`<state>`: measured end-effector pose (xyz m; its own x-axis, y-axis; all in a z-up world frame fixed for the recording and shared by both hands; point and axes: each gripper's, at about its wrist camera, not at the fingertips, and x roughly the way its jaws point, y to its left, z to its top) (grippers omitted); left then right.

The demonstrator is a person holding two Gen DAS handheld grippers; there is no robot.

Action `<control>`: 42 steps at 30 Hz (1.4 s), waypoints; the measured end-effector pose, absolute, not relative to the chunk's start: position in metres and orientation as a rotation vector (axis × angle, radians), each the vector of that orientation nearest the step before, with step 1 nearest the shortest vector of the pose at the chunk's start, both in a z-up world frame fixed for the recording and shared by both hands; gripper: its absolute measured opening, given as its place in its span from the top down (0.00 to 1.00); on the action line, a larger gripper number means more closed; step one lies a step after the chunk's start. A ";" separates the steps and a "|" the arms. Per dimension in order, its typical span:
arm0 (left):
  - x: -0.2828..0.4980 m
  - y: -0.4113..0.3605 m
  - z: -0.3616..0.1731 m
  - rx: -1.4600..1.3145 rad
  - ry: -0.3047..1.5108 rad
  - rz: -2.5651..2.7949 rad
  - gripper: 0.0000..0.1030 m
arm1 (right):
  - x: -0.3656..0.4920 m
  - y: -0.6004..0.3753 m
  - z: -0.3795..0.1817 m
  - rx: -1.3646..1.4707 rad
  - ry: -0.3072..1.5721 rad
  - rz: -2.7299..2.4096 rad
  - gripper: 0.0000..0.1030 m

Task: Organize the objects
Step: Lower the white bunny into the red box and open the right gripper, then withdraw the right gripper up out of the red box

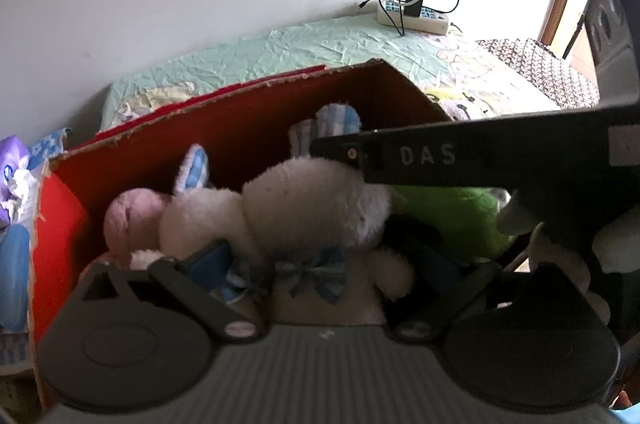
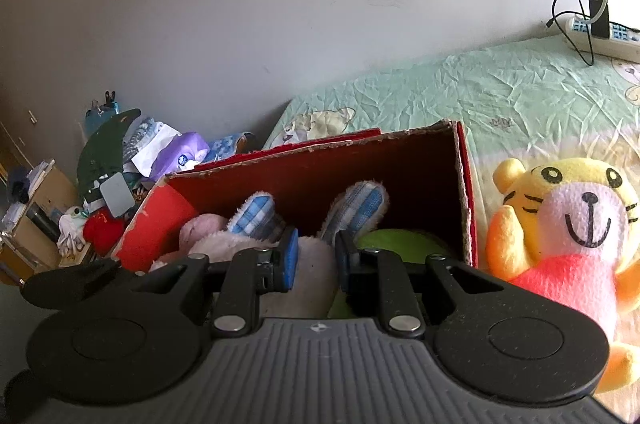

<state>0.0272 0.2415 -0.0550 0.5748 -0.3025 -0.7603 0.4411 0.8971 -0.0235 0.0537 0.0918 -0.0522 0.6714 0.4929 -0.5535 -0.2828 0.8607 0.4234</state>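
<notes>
A red cardboard box [image 1: 248,128] [image 2: 360,164] stands on the bed. Inside lie a white plush rabbit [image 1: 304,208] [image 2: 316,264] with blue checked ears, a pink plush [image 1: 128,220] [image 2: 200,228] and a green plush [image 1: 452,216] [image 2: 396,240]. My left gripper [image 1: 320,268] is open around the rabbit's body, above its blue bow. My right gripper [image 2: 316,260] is narrowly parted with the rabbit's head between its blue pads; whether they press it is unclear. Its black body [image 1: 500,160] crosses the left wrist view. A yellow tiger plush [image 2: 568,244] sits on the bed right of the box.
A green crumpled bedsheet [image 1: 320,44] [image 2: 520,84] covers the bed. A power strip with cables [image 1: 416,12] [image 2: 600,28] lies by the white wall. A cluttered pile of bags and boxes [image 2: 120,168] stands left of the bed. A patterned cloth [image 1: 540,64] lies at right.
</notes>
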 end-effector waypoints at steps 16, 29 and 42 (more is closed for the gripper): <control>0.026 0.235 -0.061 0.210 0.872 -0.408 0.04 | 0.039 0.079 -0.050 0.408 0.664 0.450 0.81; 0.026 0.236 -0.059 0.194 0.897 -0.378 0.03 | 0.022 0.074 -0.051 0.405 0.617 0.445 0.81; 0.024 0.236 -0.058 0.168 0.898 -0.334 0.01 | 0.015 0.069 -0.055 0.411 0.587 0.440 0.81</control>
<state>0.0235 0.2365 -0.0585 0.5763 -0.2145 -0.7886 0.3539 0.9353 0.0042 0.0146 0.0695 -0.0553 0.7464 0.5040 -0.4346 -0.2766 0.8289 0.4863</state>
